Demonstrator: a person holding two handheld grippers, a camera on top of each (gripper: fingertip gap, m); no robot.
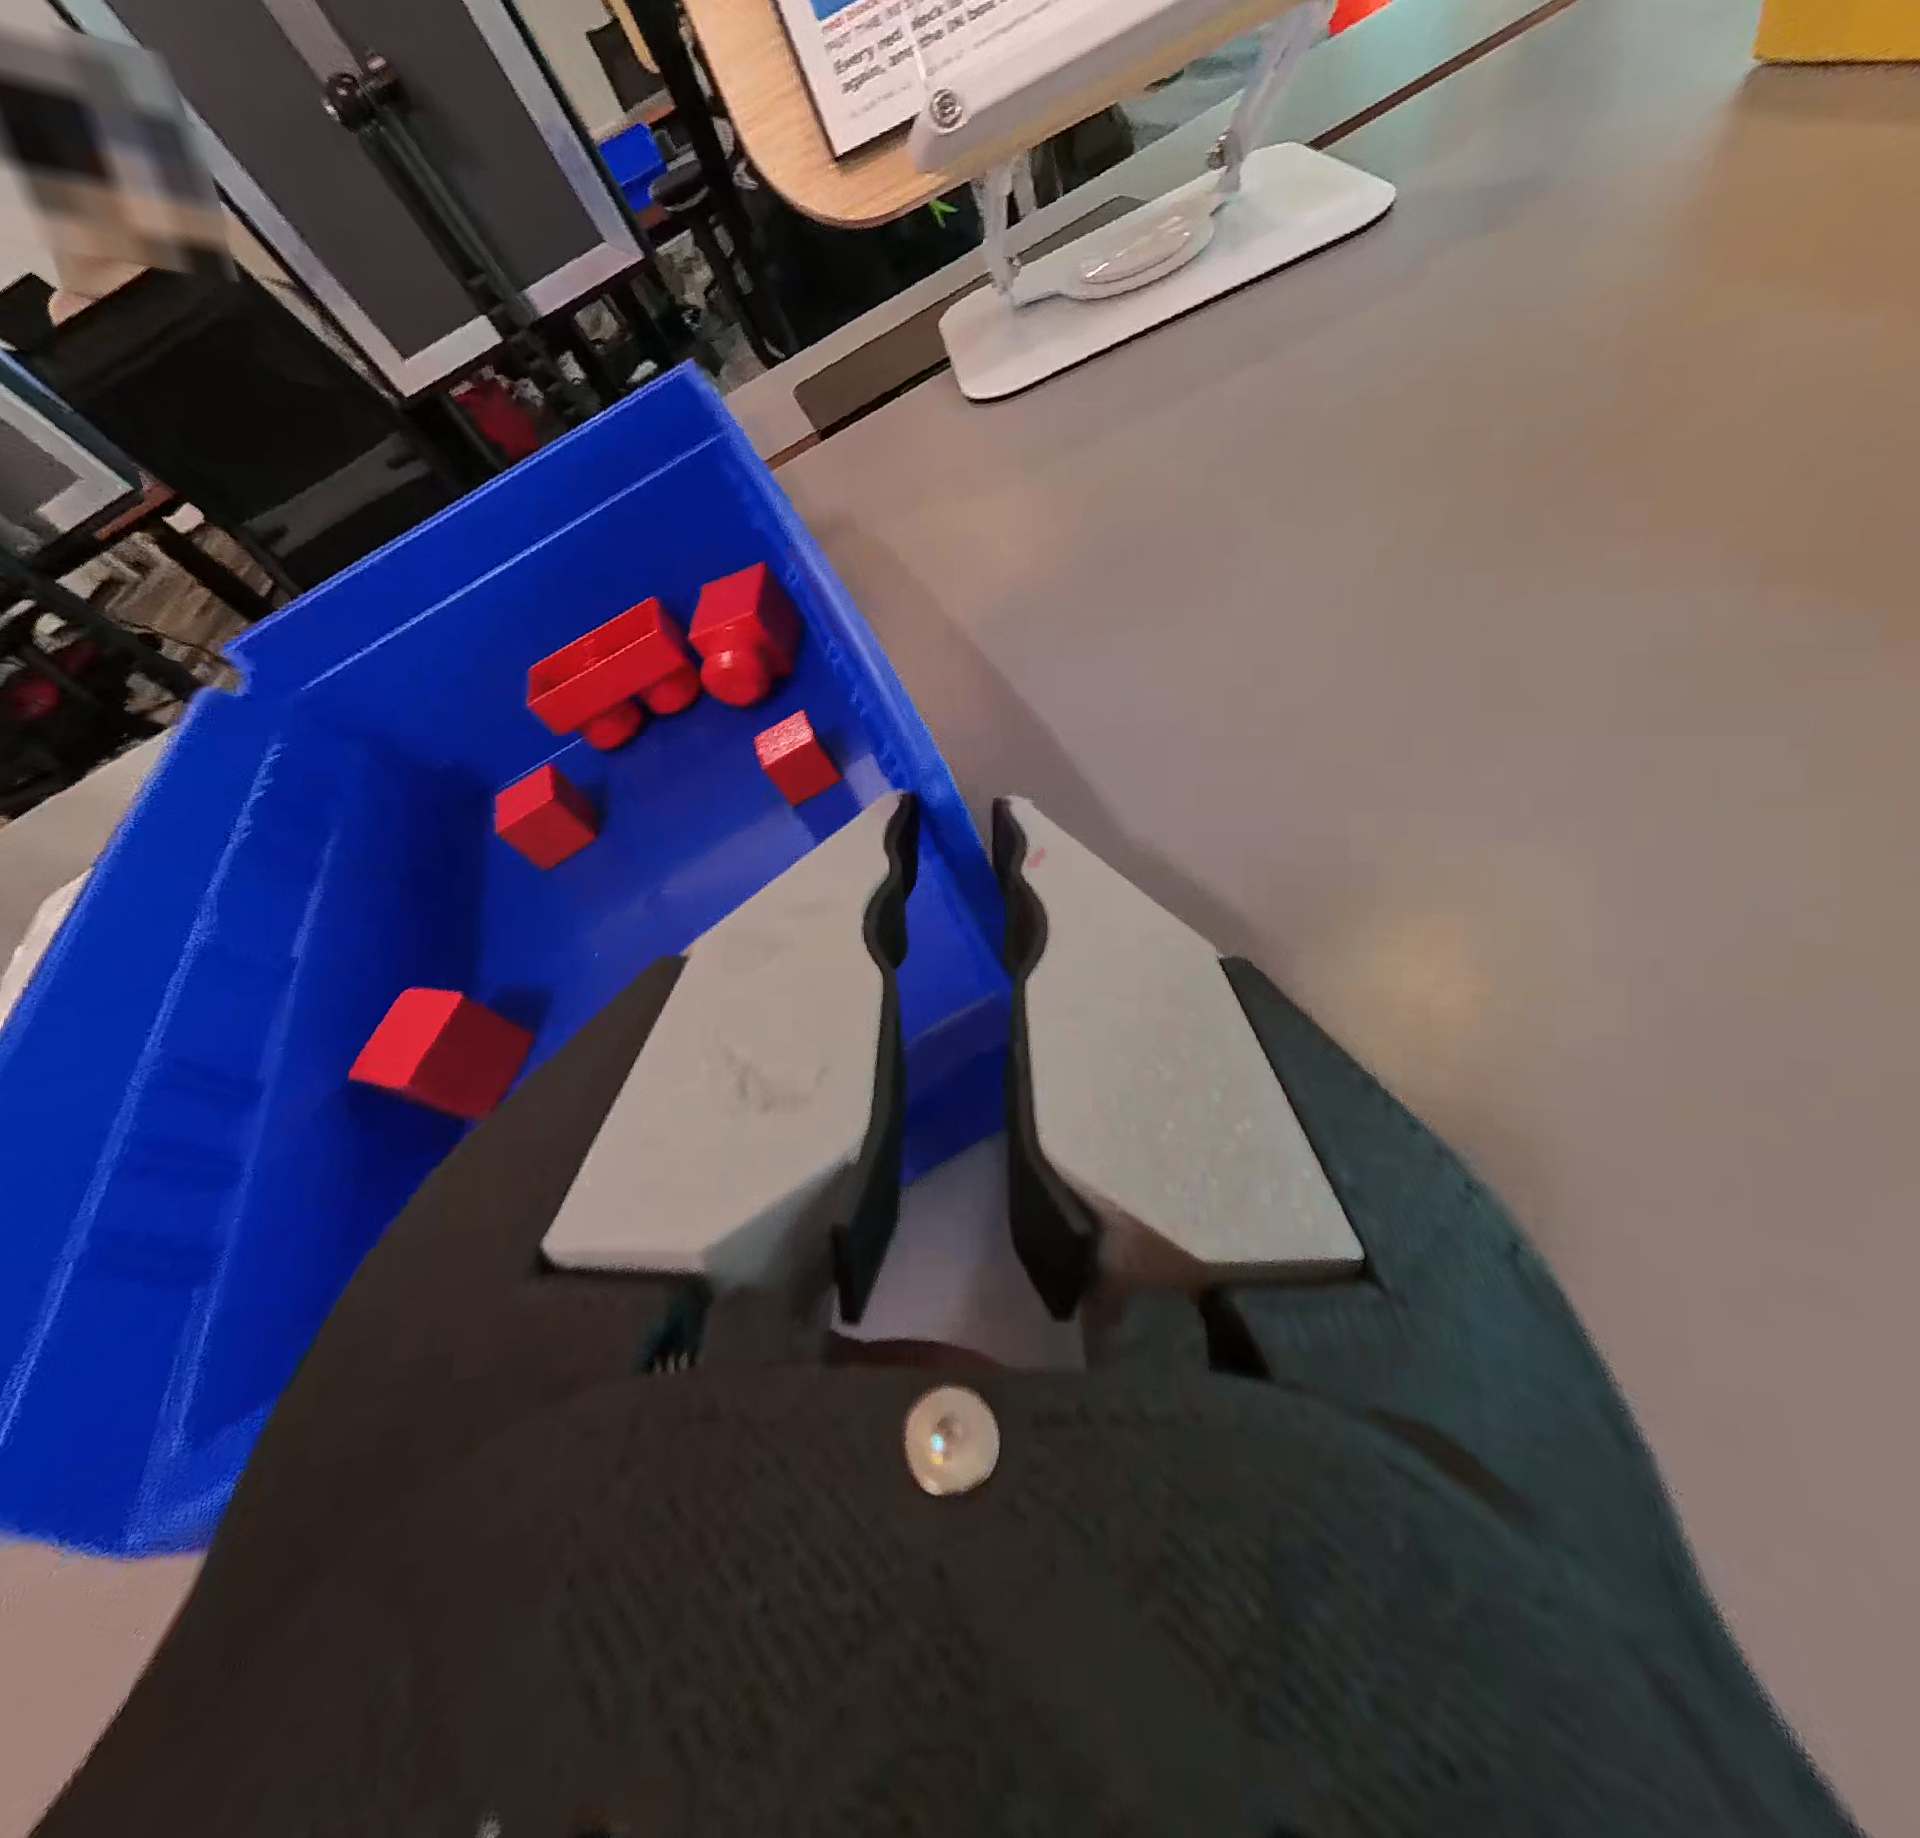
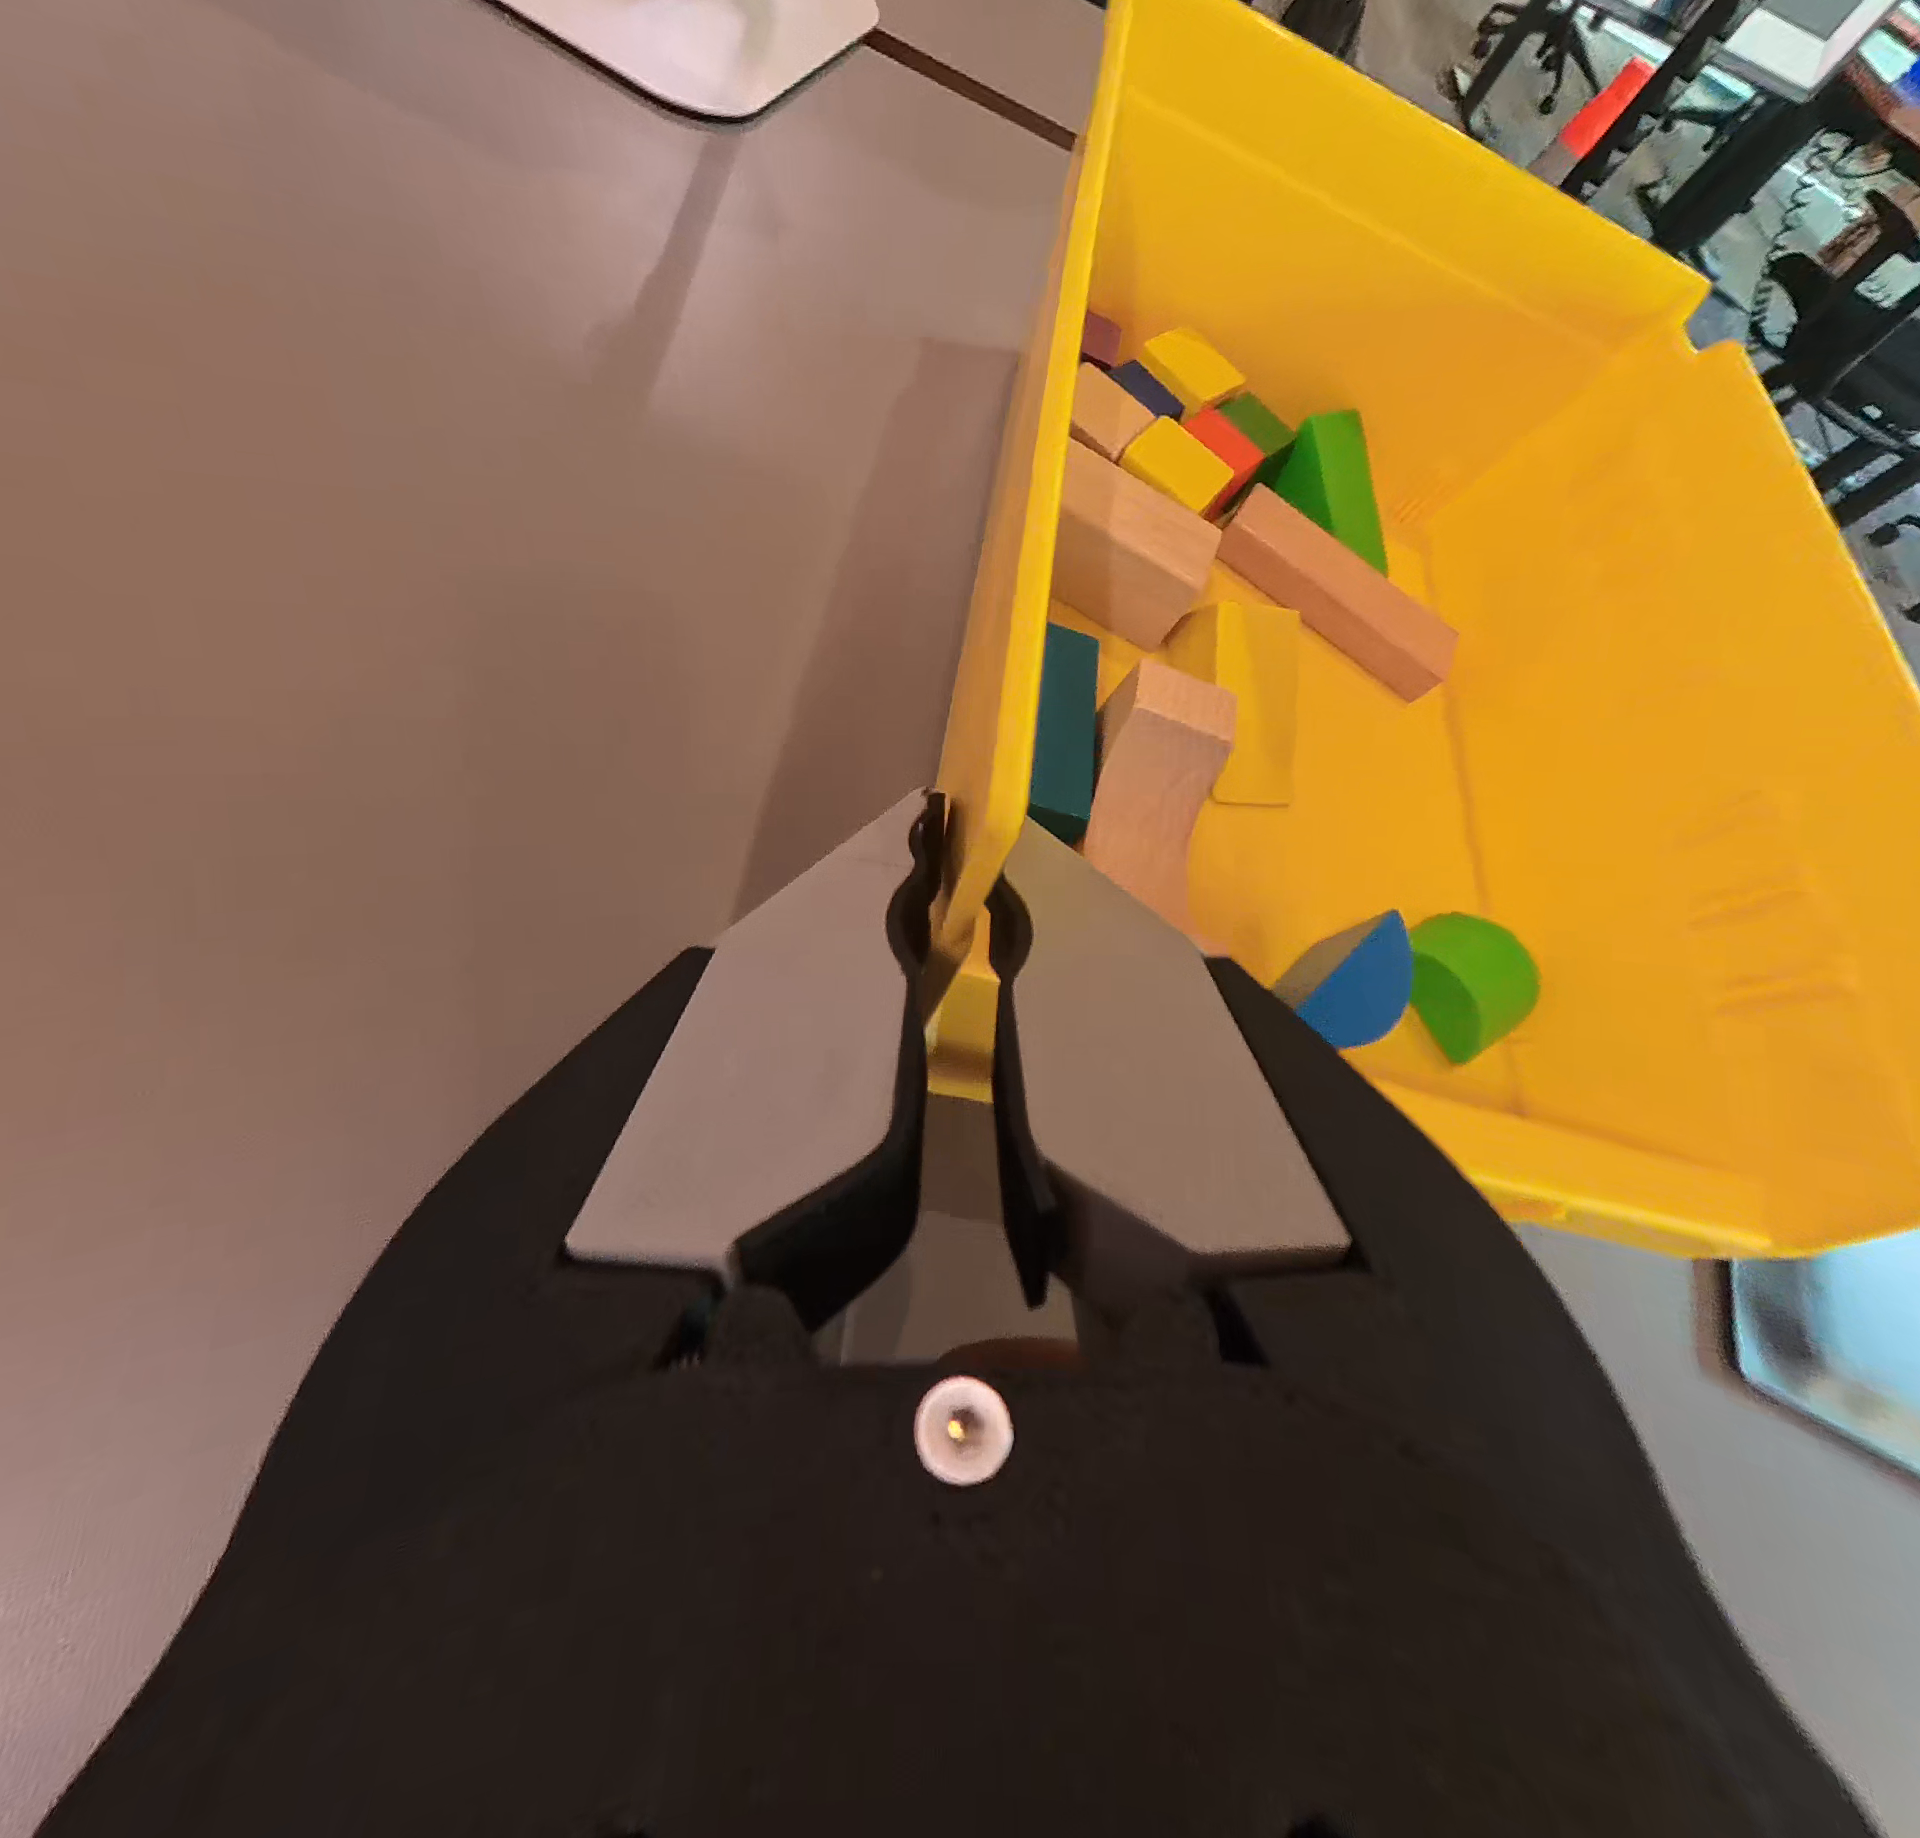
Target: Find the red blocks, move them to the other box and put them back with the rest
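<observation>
Left gripper (image 1: 951, 822) nearest lens, jaws slightly parted astride side wall of blue plastic bin (image 1: 312, 936), whether gripping it cannot tell. Right gripper (image 2: 961, 858) jaws clamped on rim of yellow plastic bin (image 2: 1507, 697). Grey table (image 1: 1455, 697) carries both bins. Mixed coloured wooden blocks (image 2: 1226, 541) lie in yellow bin. Five red blocks (image 1: 665, 739) lie on blue bin floor.

The left gripper (image 1: 954, 822) covers the near corner of the blue box (image 1: 312, 905) and part of the nearest red block (image 1: 442, 1050). The box's near-left end runs out of frame, blurred. The right gripper (image 2: 961, 853) hides the yellow box (image 2: 1558, 749) wall between its fingers; the far-right wall is cut off.
</observation>
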